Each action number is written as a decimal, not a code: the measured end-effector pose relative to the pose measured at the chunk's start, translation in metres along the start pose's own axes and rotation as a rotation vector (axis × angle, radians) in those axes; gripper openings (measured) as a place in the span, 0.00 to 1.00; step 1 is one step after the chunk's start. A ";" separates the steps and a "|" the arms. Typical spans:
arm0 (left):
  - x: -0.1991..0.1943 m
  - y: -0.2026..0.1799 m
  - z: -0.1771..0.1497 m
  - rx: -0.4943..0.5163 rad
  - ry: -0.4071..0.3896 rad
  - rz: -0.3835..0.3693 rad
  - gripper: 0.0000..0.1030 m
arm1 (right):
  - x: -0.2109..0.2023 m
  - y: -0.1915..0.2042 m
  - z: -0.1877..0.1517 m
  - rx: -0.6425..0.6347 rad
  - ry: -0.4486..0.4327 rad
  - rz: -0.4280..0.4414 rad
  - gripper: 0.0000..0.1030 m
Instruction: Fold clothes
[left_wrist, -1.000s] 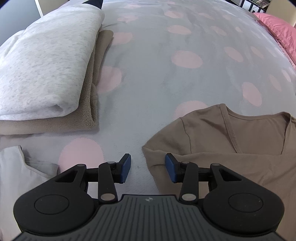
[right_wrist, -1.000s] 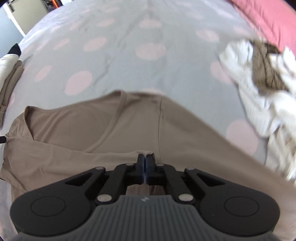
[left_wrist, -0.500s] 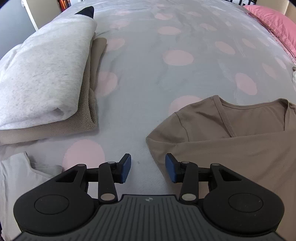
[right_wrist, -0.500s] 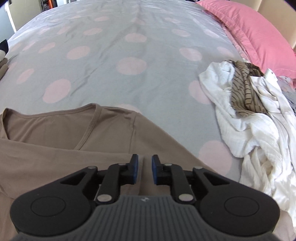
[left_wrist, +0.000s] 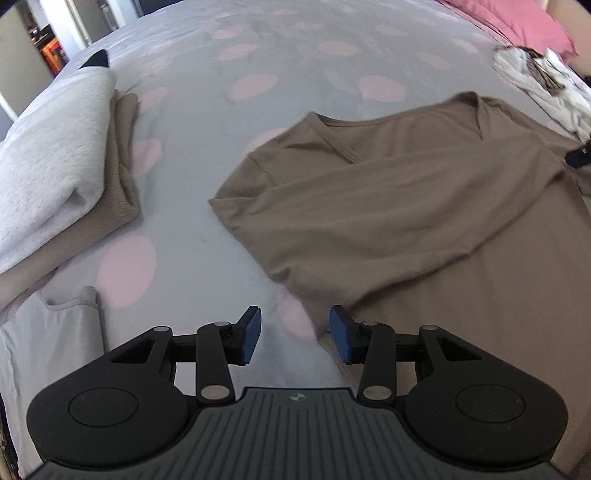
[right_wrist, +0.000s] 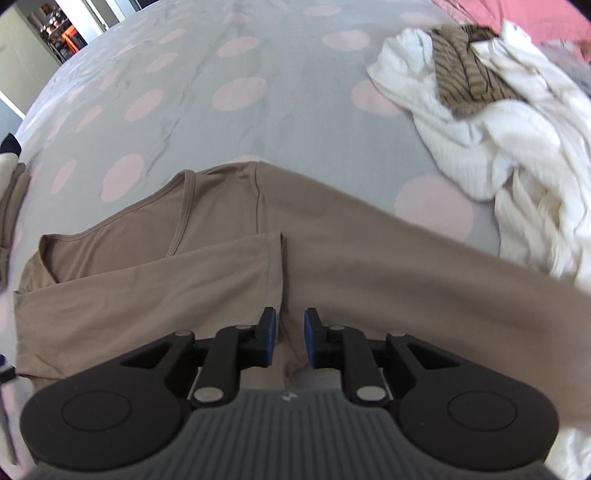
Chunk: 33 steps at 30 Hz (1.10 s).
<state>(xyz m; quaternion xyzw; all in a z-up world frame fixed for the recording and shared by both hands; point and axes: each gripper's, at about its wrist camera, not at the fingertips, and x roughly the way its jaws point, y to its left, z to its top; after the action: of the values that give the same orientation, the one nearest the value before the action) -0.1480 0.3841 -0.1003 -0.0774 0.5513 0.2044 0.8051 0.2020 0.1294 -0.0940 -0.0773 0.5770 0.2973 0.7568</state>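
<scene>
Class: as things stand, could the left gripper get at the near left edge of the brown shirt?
Probably yes. The left gripper is open, the brown shirt edge lies just ahead by its right finger, and nothing covers it.

A shirt (left_wrist: 406, 206) lies on the bed (left_wrist: 295, 48), between folded stack (left_wrist: 55, 155) and heap (right_wrist: 498, 122).

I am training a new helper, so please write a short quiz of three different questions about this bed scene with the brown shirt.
1. True or false: the right gripper is shut on the brown shirt.
2. Multiple choice: what lies on the folded tan garment? A) a folded light grey garment B) a pink pillow C) a striped scarf
3. Fill in: one sleeve of the shirt is folded ____ its chest.

Key
1. False; its jaws stand apart above the shirt.
2. A, the folded light grey garment.
3. across
</scene>
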 end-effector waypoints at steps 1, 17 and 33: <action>0.000 -0.007 -0.001 0.032 -0.002 -0.001 0.38 | 0.001 -0.002 -0.002 0.014 0.009 0.017 0.19; 0.018 -0.027 -0.006 0.099 -0.030 0.134 0.01 | 0.023 0.004 -0.006 0.078 0.058 0.043 0.07; 0.010 -0.001 -0.013 0.024 0.103 0.111 0.17 | 0.011 0.001 -0.009 0.023 0.074 -0.016 0.18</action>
<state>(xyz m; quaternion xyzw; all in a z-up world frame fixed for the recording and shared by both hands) -0.1556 0.3811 -0.1144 -0.0476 0.5978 0.2380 0.7641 0.1953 0.1301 -0.1069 -0.0842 0.6074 0.2816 0.7381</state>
